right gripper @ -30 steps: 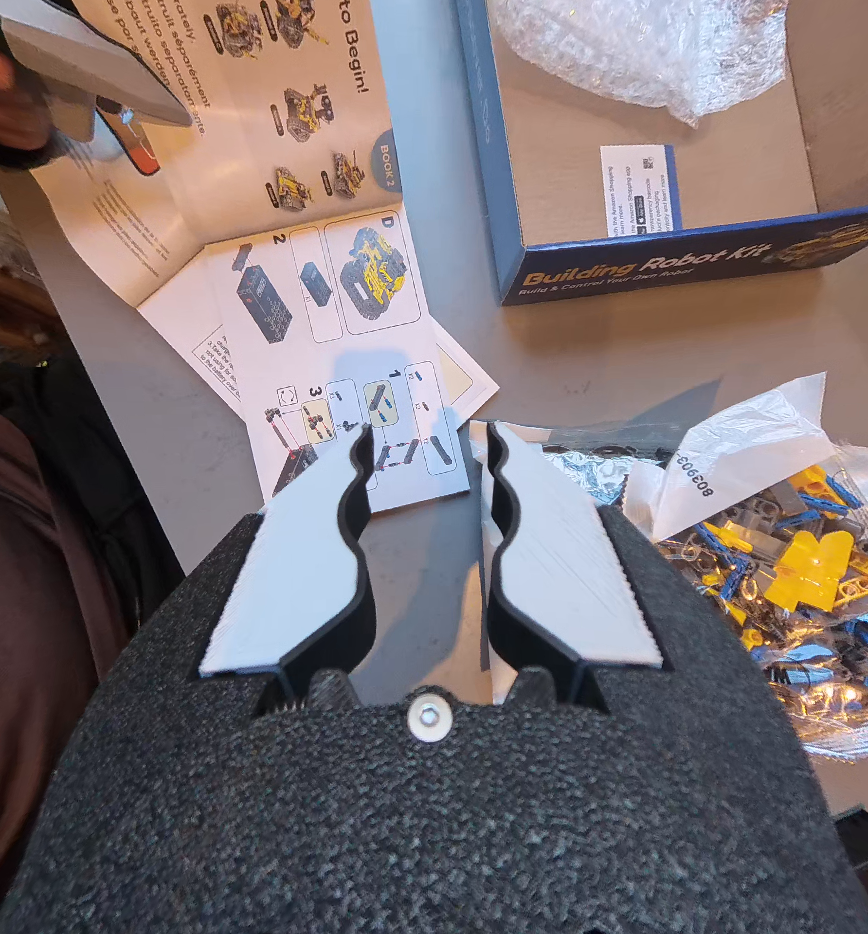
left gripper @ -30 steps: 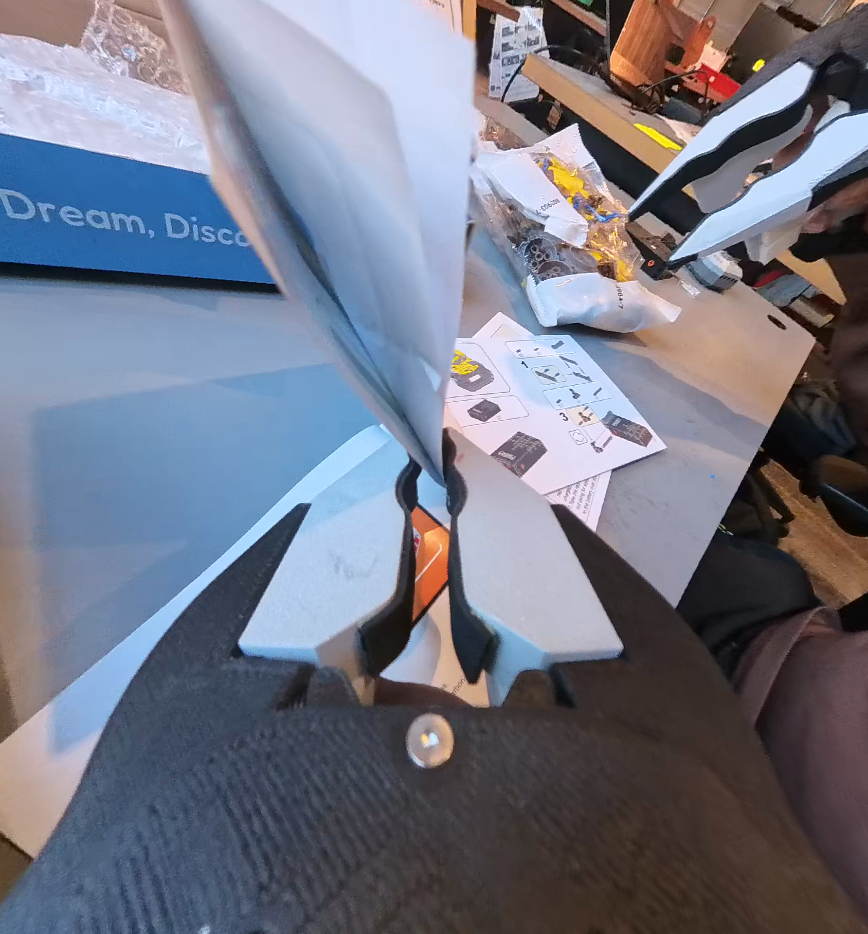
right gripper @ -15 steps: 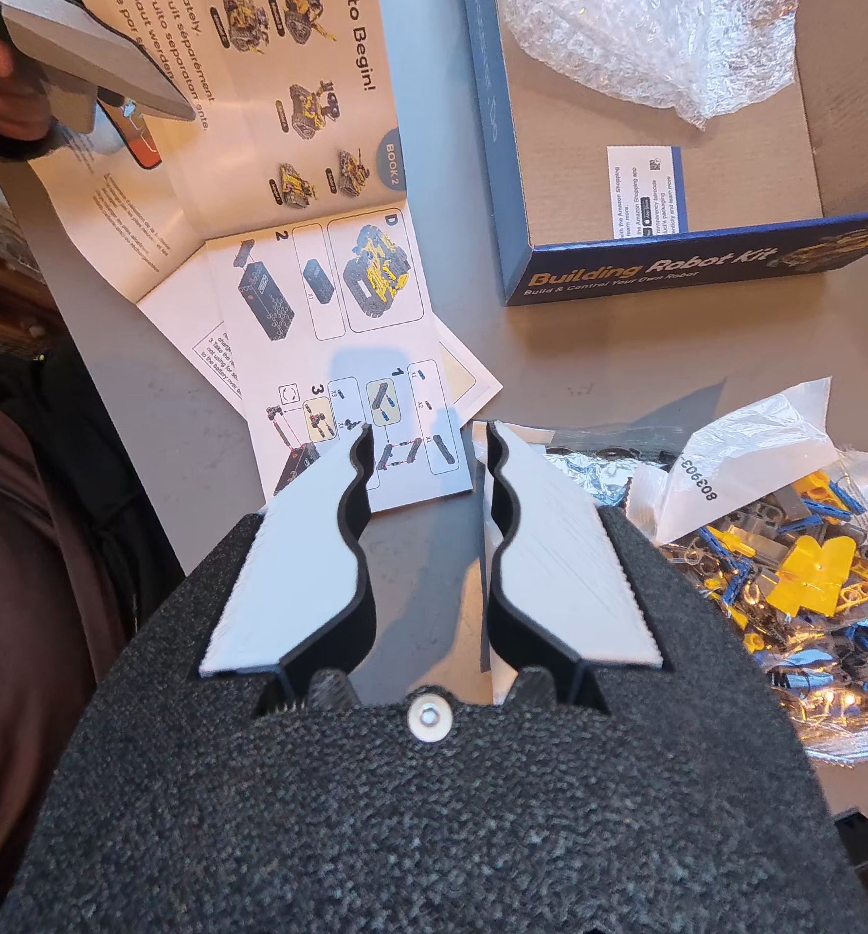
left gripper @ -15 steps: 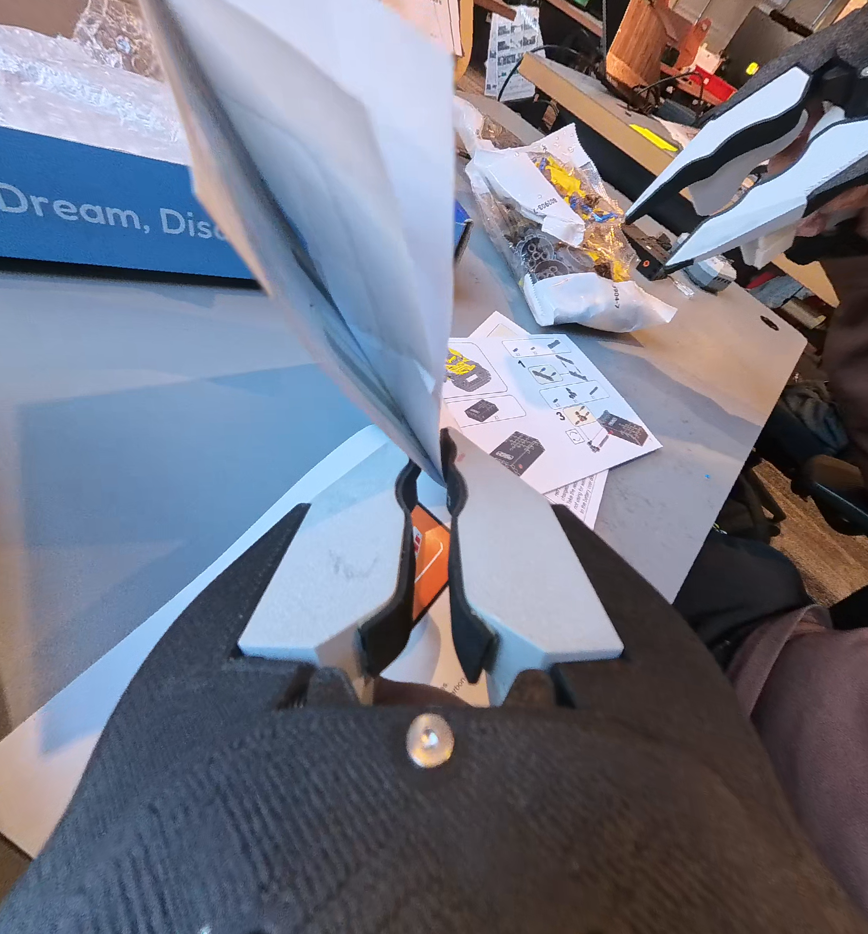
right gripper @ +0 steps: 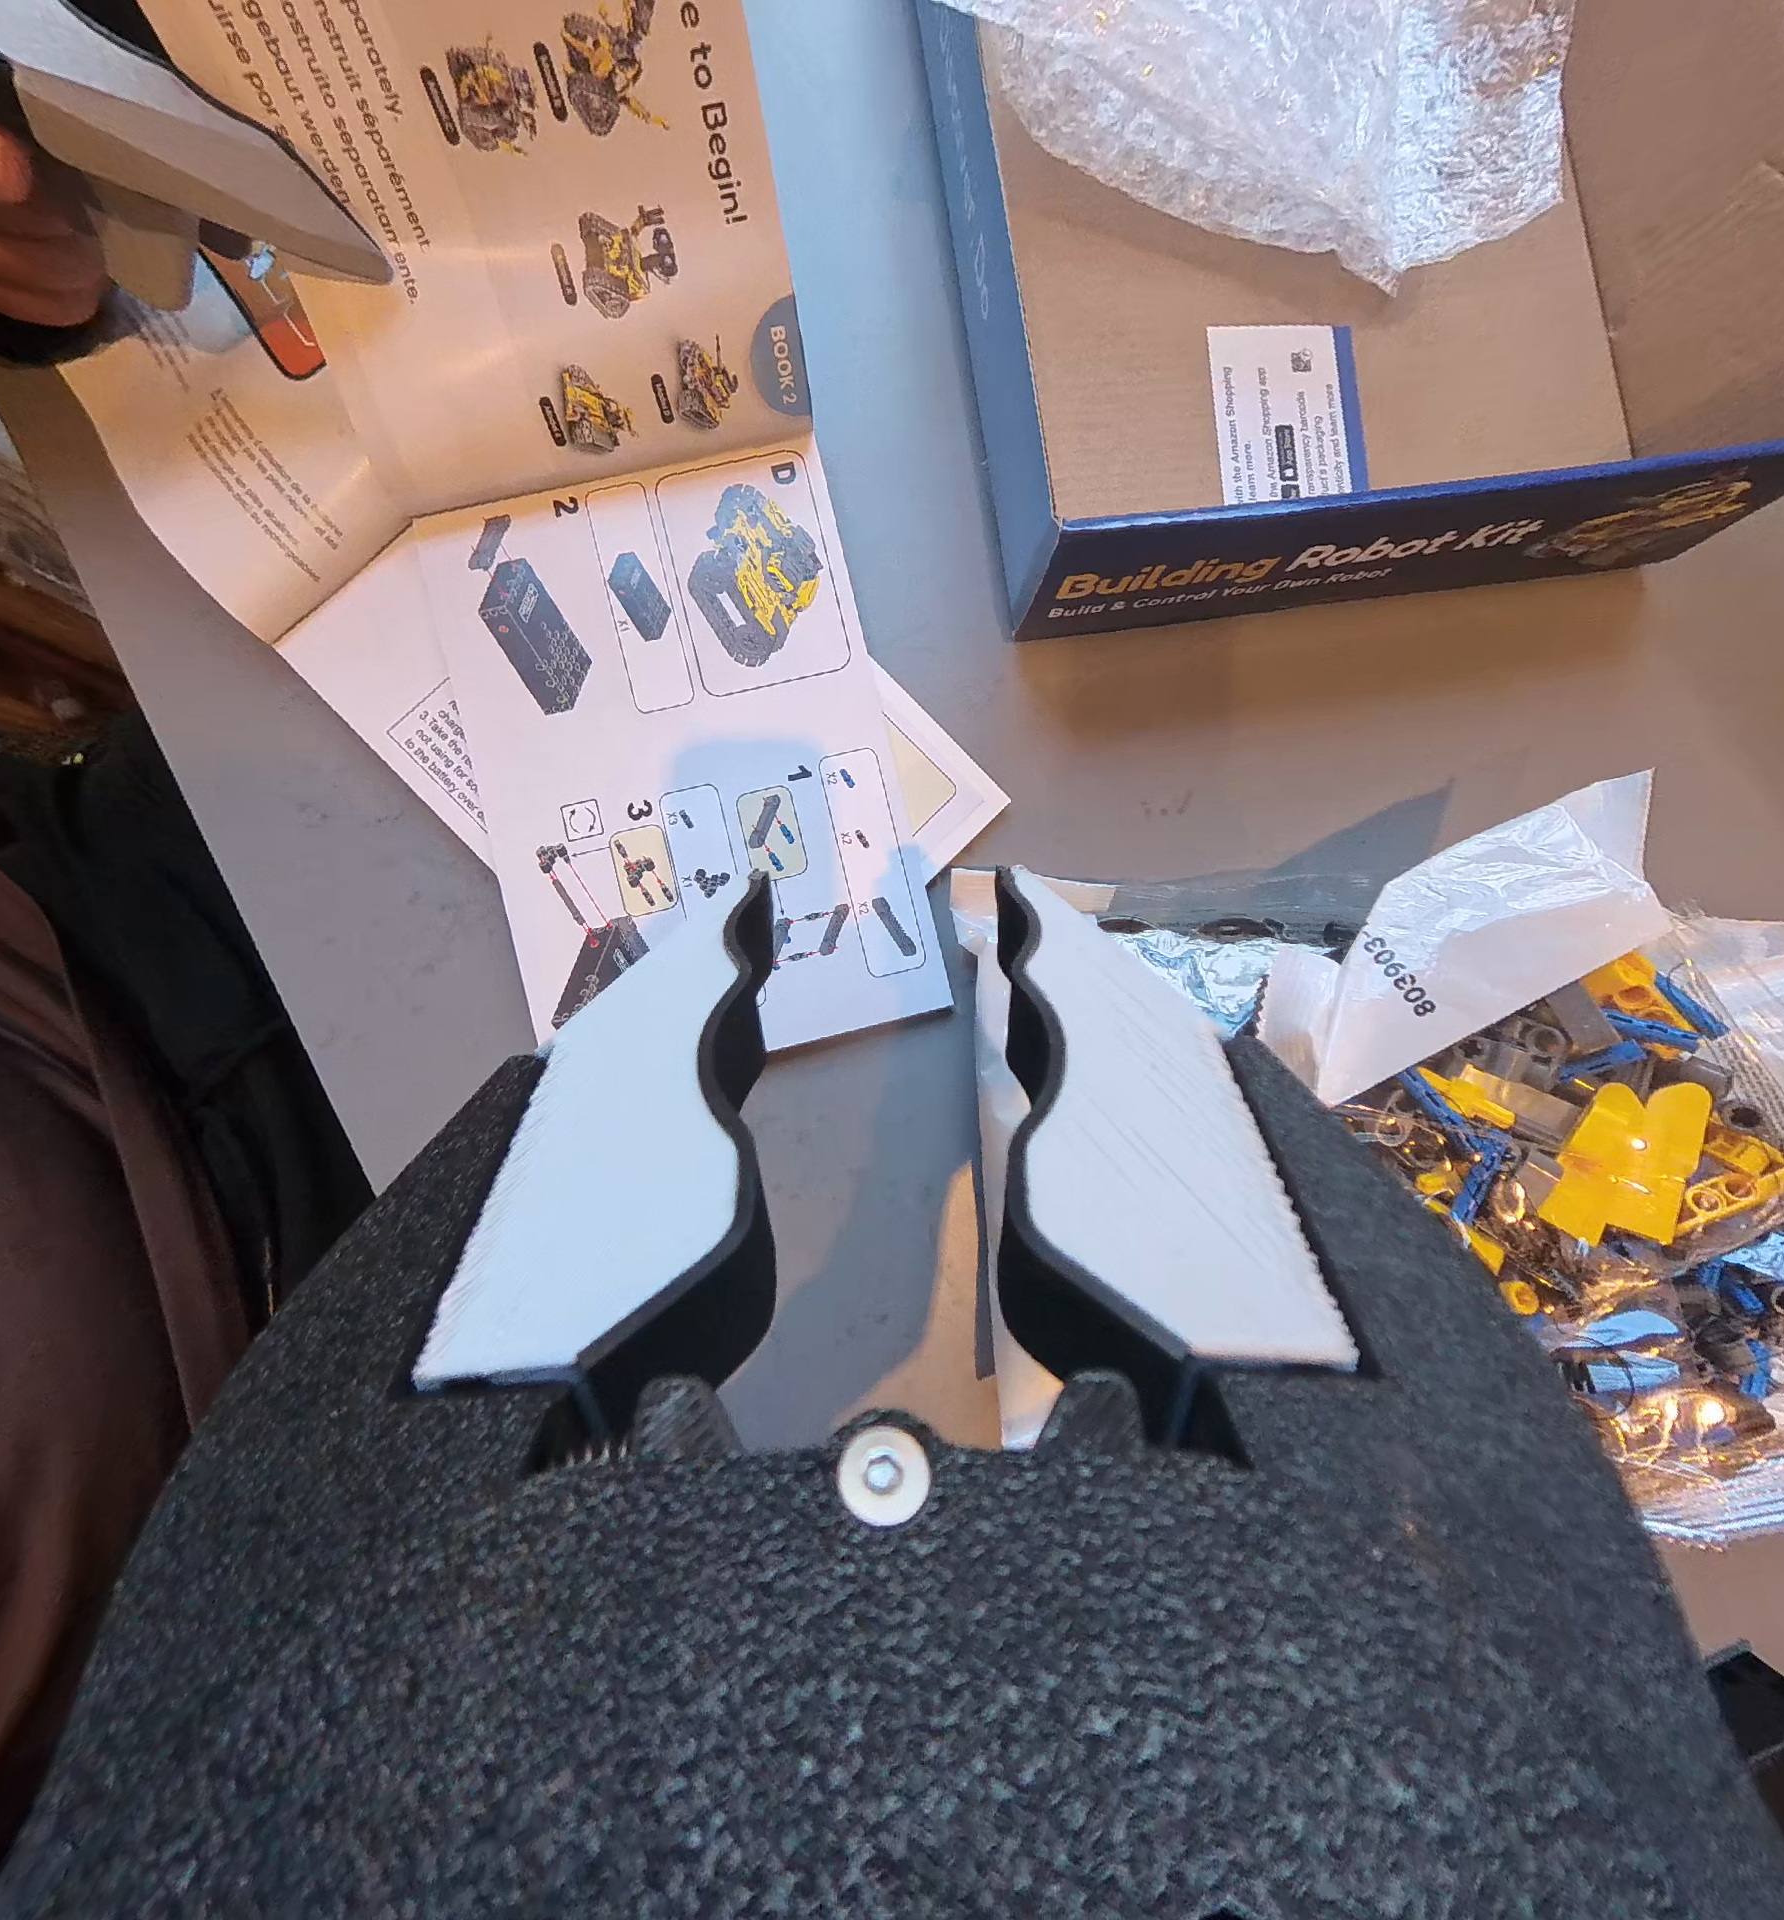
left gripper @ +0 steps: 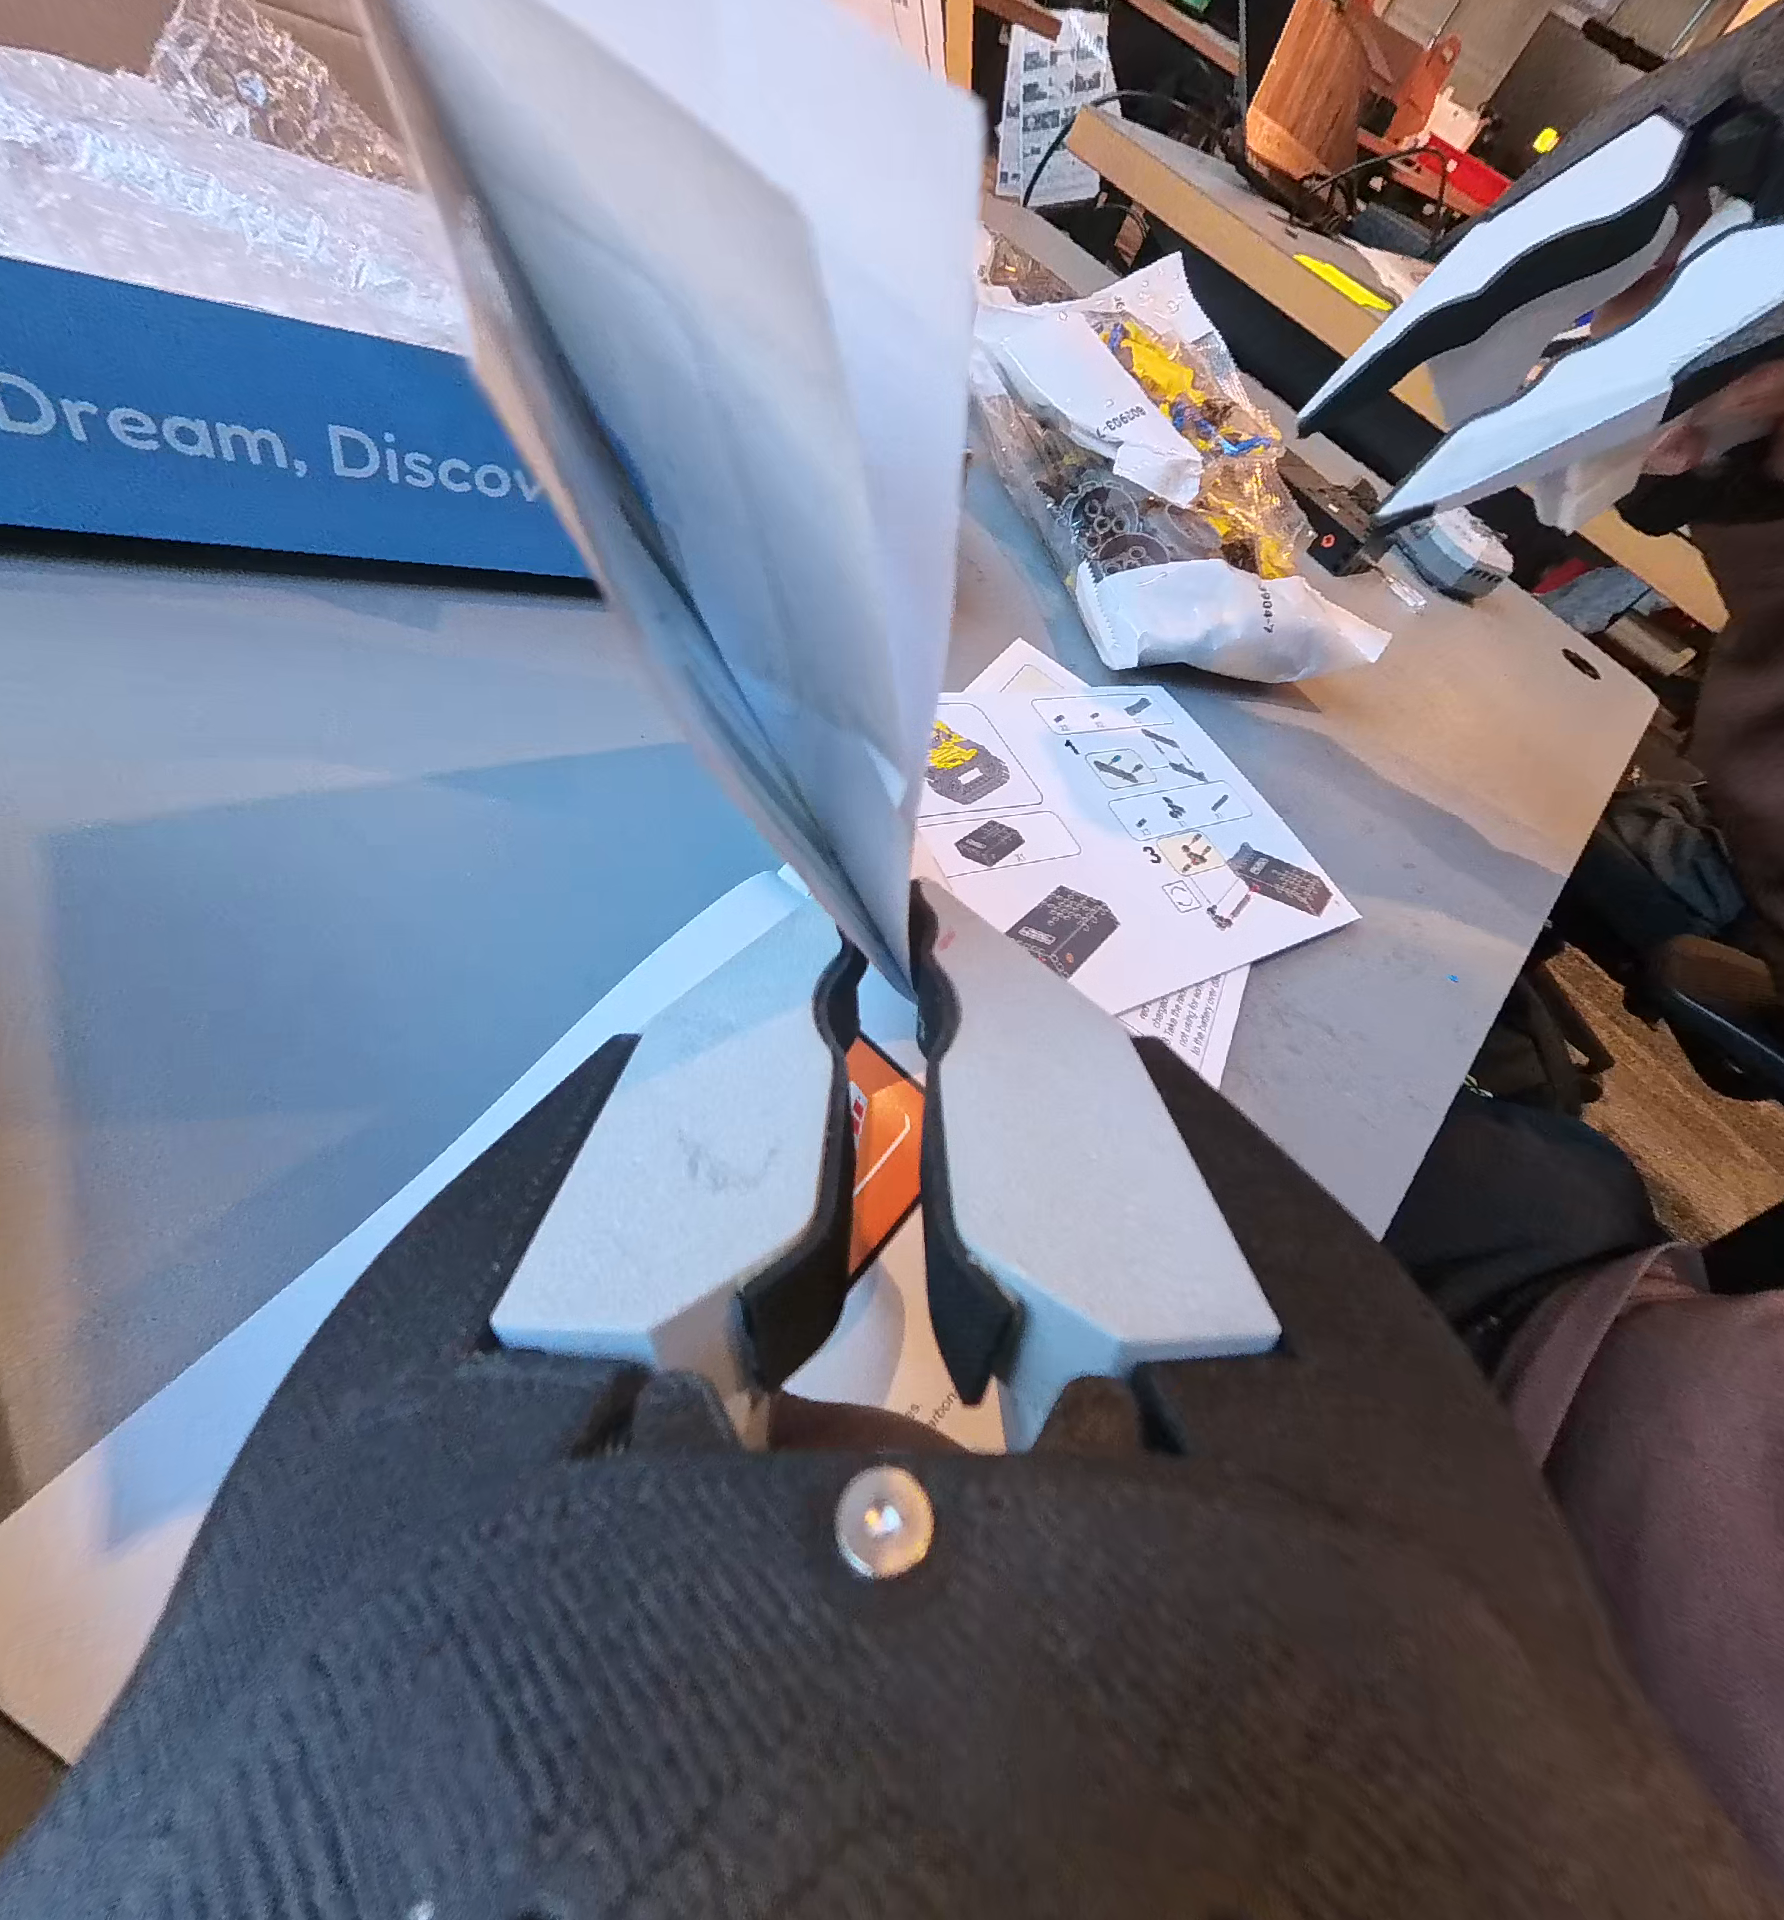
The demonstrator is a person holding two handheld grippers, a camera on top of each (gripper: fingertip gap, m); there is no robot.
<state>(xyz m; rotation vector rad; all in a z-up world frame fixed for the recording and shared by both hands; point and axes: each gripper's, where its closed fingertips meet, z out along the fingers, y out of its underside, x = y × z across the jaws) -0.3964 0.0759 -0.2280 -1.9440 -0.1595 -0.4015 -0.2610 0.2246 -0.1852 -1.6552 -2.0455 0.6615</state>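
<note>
My left gripper (left gripper: 893, 951) is shut on the corner of a raised page of an instruction booklet (left gripper: 742, 416), lifting it off the grey table. In the right wrist view that booklet (right gripper: 597, 270) lies open at the upper left, with the left gripper (right gripper: 244, 223) on its lifted page. My right gripper (right gripper: 877, 894) is open and empty, hovering above the table between a loose instruction sheet (right gripper: 701, 748) and a clear bag of yellow, blue and grey building parts (right gripper: 1553, 1101). It shows at the upper right of the left wrist view (left gripper: 1355, 468).
An open blue cardboard box (right gripper: 1283, 561) with bubble wrap (right gripper: 1272, 114) inside stands at the back; its blue side (left gripper: 192, 436) also shows in the left wrist view. The table's edge (left gripper: 1490, 1039) runs close on my side. A person's dark clothing (right gripper: 67, 1143) is at the left. One gripper's finger ends stand about 20 cm off the other's.
The right gripper has drifted slightly away from the box, toward the near table edge. The lifted page in the left gripper has shifted a little.
</note>
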